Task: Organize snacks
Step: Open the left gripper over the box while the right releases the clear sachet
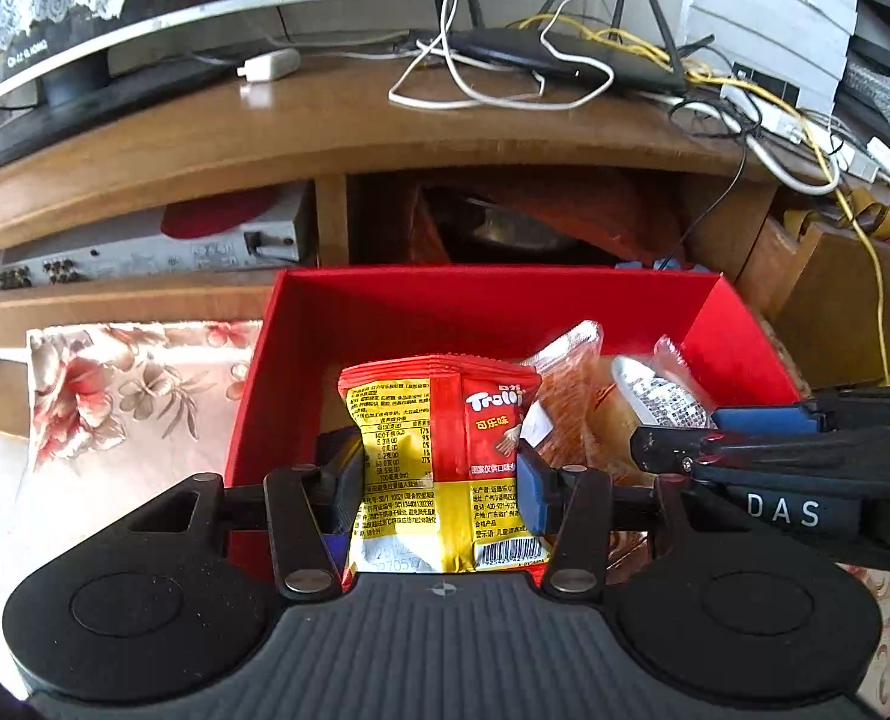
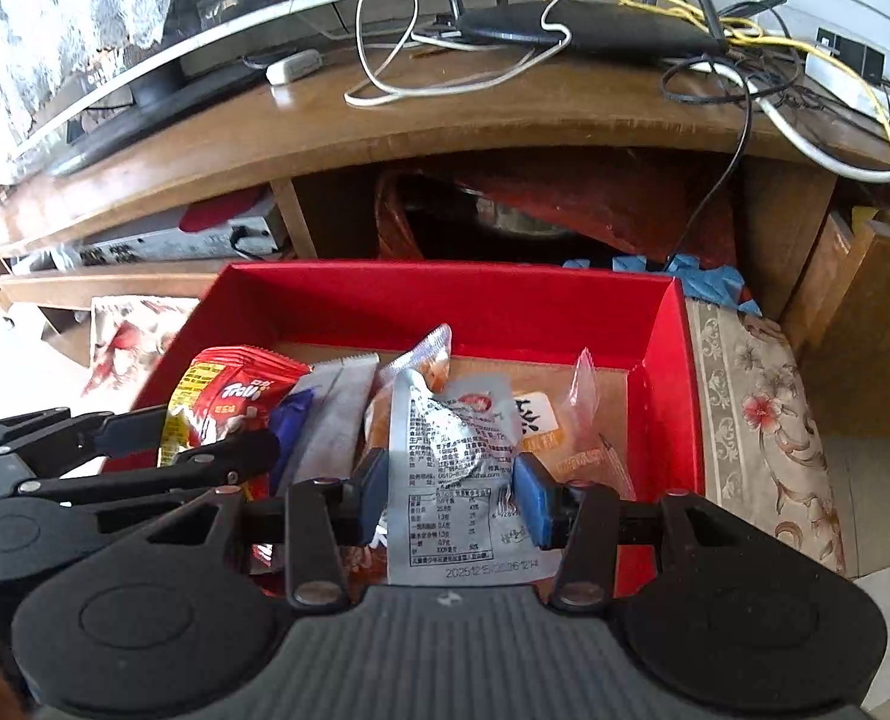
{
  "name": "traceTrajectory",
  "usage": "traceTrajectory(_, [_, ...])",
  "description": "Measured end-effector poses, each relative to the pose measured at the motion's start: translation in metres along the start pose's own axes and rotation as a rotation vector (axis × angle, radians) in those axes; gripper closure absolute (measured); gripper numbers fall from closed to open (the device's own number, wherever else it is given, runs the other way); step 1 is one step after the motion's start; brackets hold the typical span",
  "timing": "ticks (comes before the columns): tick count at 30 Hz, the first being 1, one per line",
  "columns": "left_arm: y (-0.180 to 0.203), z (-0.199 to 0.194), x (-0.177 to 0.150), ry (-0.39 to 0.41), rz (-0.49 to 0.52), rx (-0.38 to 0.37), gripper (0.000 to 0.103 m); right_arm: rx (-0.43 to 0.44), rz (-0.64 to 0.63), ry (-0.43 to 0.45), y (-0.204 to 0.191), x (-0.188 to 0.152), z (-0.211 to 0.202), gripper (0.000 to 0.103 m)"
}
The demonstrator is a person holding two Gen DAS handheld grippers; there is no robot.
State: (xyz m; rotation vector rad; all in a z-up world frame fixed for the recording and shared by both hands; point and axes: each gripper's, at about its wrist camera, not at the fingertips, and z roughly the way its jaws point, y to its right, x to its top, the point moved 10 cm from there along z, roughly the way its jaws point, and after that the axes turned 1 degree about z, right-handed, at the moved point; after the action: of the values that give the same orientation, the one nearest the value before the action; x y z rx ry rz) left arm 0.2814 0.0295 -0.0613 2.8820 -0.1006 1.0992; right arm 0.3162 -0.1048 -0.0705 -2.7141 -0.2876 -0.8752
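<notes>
An open red box [image 1: 493,306] [image 2: 445,300] stands on a flowered cloth before a wooden TV cabinet. My left gripper [image 1: 438,480] is shut on a red and yellow Trolli candy packet [image 1: 445,456], held upright over the box's near left part. My right gripper [image 2: 454,495] is shut on a silver and white snack packet [image 2: 451,468] over the box's near right side. The right gripper [image 1: 709,432] also shows at the right edge of the left wrist view, and the left gripper [image 2: 192,438] with the Trolli packet [image 2: 222,396] shows at the left of the right wrist view. Orange clear-wrapped snacks [image 1: 571,414] [image 2: 571,426] lie inside the box.
The wooden cabinet top [image 1: 324,114] carries a TV base [image 1: 66,84], a black router [image 1: 565,54] and tangled white and yellow cables [image 1: 493,78]. A silver media player [image 1: 144,252] sits on the shelf at left. The flowered cloth [image 1: 132,390] [image 2: 757,420] spreads on both sides of the box.
</notes>
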Motion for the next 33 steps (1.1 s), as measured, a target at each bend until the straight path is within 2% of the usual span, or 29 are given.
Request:
traceTrajectory(8, [-0.002,0.009,-0.007,-0.026,0.002,0.009,0.044,-0.02,-0.028,0.01,0.001,0.002,0.008,0.053])
traceTrajectory(15, [-0.007,0.007,-0.006,-0.016,-0.006,0.027,0.034,-0.022,-0.02,0.01,0.004,0.004,0.008,0.052])
traceTrajectory(18, [-0.009,0.004,-0.006,-0.013,-0.01,0.03,0.033,-0.027,-0.014,0.018,0.006,0.006,0.005,0.052])
traceTrajectory(33, [-0.009,-0.018,-0.008,0.0,-0.005,0.031,0.031,-0.02,0.023,0.051,0.015,0.011,-0.017,0.052])
